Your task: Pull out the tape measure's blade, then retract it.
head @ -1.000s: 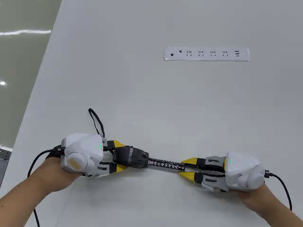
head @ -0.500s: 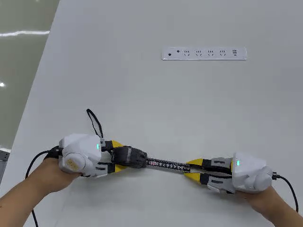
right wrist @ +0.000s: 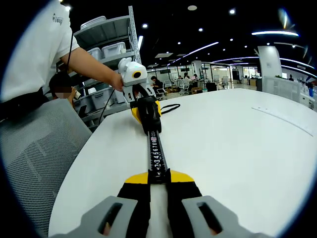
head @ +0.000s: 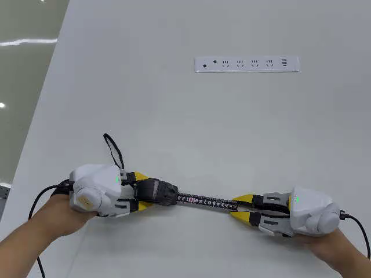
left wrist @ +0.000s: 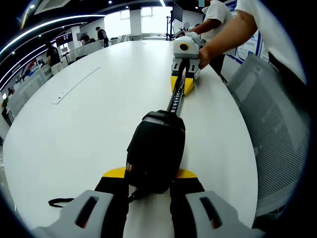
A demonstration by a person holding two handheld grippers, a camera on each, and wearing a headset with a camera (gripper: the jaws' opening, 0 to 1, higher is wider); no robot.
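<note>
A black tape measure case (head: 157,192) lies on the white table, held between the jaws of my left gripper (head: 144,191), which is shut on it (left wrist: 156,151). Its black blade (head: 206,202) with white numbers runs out to the right. My right gripper (head: 242,207) is shut on the blade's end (right wrist: 157,173). In the right gripper view the blade (right wrist: 154,148) stretches ahead to the case (right wrist: 148,115) and the left gripper (right wrist: 132,74). In the left gripper view the right gripper (left wrist: 184,54) sits at the far end of the blade (left wrist: 174,101). A black wrist strap (head: 113,149) loops behind the case.
A white power strip (head: 247,63) lies flat at the far side of the table (head: 174,116). The table's left edge runs along a shiny floor (head: 23,69). A grey mesh chair (left wrist: 267,119) stands beside the table's near edge.
My right gripper has moved to the right with the blade's end, so more blade shows between the two grippers. The left gripper and the case have stayed almost still.
</note>
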